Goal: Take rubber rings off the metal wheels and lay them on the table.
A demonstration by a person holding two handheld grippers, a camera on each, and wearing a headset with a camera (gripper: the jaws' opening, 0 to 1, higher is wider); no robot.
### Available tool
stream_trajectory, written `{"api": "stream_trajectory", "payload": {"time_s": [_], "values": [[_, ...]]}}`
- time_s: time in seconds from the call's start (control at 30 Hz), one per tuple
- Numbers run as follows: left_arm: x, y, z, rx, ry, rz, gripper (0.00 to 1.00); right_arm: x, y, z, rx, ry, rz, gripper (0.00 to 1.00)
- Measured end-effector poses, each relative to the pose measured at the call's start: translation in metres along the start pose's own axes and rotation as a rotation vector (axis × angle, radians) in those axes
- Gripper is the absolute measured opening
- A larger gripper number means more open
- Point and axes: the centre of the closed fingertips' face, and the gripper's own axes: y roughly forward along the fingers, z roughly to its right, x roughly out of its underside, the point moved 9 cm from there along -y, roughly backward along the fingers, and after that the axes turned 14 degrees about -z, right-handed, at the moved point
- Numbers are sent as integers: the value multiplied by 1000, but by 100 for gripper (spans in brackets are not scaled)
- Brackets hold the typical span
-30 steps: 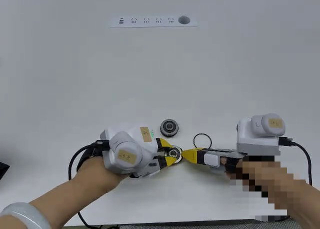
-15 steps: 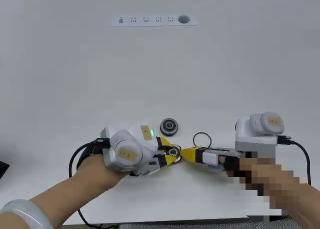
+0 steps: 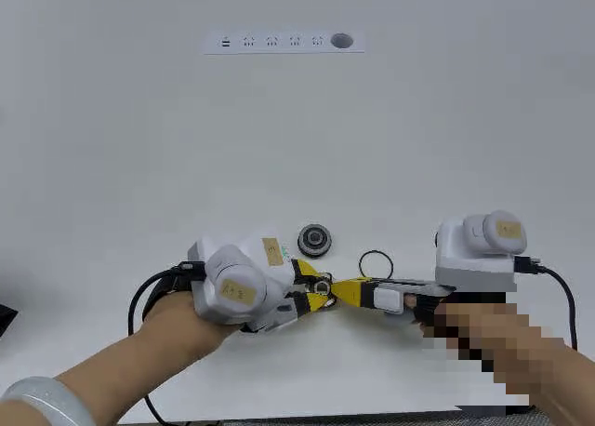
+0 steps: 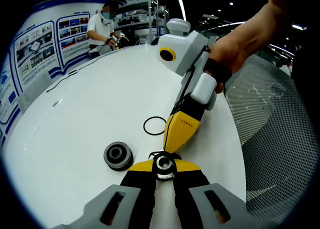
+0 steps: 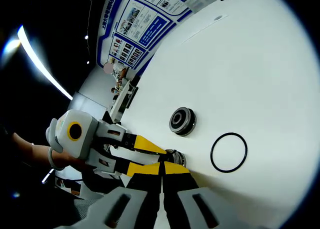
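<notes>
Jaws of the left gripper (image 4: 163,169) squeeze a small wheel (image 4: 163,162) over the bench (image 3: 279,147). The right gripper (image 5: 163,165) has crept closer, jaws pinched on its rubber ring (image 4: 153,154), starting the peel. A loose ring (image 3: 376,264) lies nearby.

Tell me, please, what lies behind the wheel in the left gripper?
A second wheel and a loose rubber ring lie on the table behind it, a power strip farther back. The right gripper hides the table directly behind the held wheel.

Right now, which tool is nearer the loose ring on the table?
Right. The right tool lies just beside the loose ring; the left tool is farther, gripping a wheel.
</notes>
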Motion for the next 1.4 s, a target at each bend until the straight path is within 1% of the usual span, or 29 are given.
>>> {"api": "stream_trajectory", "payload": {"time_s": [0.03, 0.1, 0.13, 0.17, 0.23, 0.3, 0.47, 0.53, 0.63, 0.83, 0.93, 0.97, 1.0, 1.03, 1.23, 1.4], "values": [[0, 0, 0, 0, 0, 0, 12, 0, 0, -1, -1, -3, 1, 1], [0, 0, 0, 0, 1, -1, 12, -2, 1, -5, -30, 0, 16, 1], [0, 0, 0, 0, 1, -1, 12, -2, 1, -7, -37, -6, 9, 1], [1, 0, -1, 0, 1, -2, 12, -4, 1, -10, -49, -9, 26, 1], [0, 0, 0, 0, 0, -2, 12, -4, 1, -10, -36, -21, 15, 1], [0, 0, 0, 1, -1, -2, 12, -4, 1, -9, -37, -9, 19, 1], [0, 0, 0, -2, 3, -1, 13, -3, -1, -5, -20, 4, 18, 2], [0, 0, 0, -2, -23, 5, 13, -3, -1, -4, -14, 4, 20, 2], [0, 0, 0, -4, -30, 10, 13, -3, -1, -3, -8, 12, 22, 2], [-1, -1, 1, -12, -21, 8, 13, -2, -2, -1, 11, 14, 19, 2], [-2, -4, 2, -19, -24, 24, 14, -1, -2, 0, 13, 14, 18, 2], [-3, -5, 2, -22, -23, 28, 15, -1, -2, 0, 13, 14, 18, 2], [-3, -7, 1, -22, -28, 42, 16, -1, -2, 0, 12, 13, 17, 2], [-3, -8, 1, -22, -30, 43, 16, -1, -2, 0, 13, 12, 18, 2], [0, -10, 0, -30, -20, 36, 21, -2, -1, 0, 8, 16, 19, 2], [4, -11, 0, -36, -18, 26, 28, -1, -2, -1, 7, 14, 19, 2]]}}
